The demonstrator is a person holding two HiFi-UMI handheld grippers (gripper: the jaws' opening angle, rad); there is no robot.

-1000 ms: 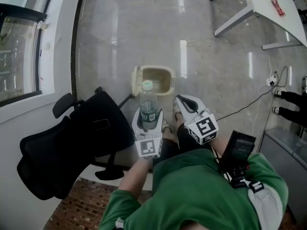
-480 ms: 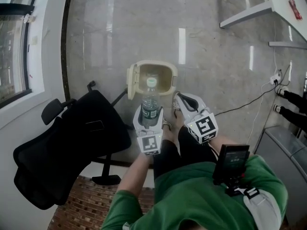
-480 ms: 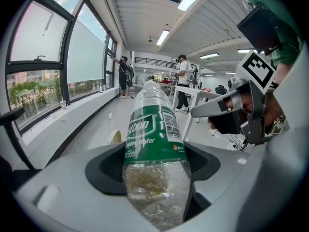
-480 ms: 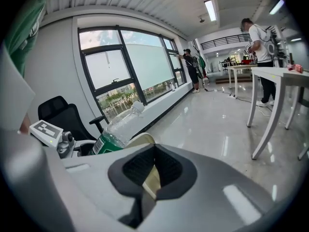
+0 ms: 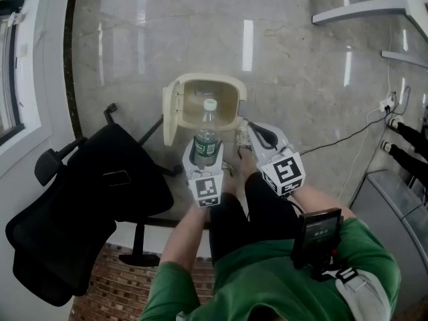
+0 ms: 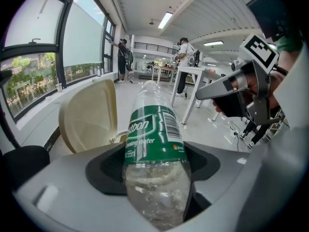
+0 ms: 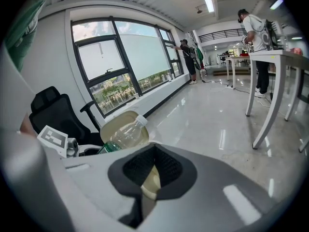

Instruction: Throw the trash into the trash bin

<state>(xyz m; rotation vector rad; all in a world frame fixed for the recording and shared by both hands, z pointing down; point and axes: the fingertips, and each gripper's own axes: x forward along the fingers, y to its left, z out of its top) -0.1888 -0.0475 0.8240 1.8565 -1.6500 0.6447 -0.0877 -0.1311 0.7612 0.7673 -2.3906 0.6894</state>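
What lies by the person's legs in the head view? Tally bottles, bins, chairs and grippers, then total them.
bottle: 1
trash bin: 1
chair: 1
grippers: 2, the left gripper with jaws on the bottle, the right gripper with jaws together
Total: 5

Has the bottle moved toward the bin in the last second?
Yes: the bottle has advanced toward the bin; its cap reaches farther over the opening.
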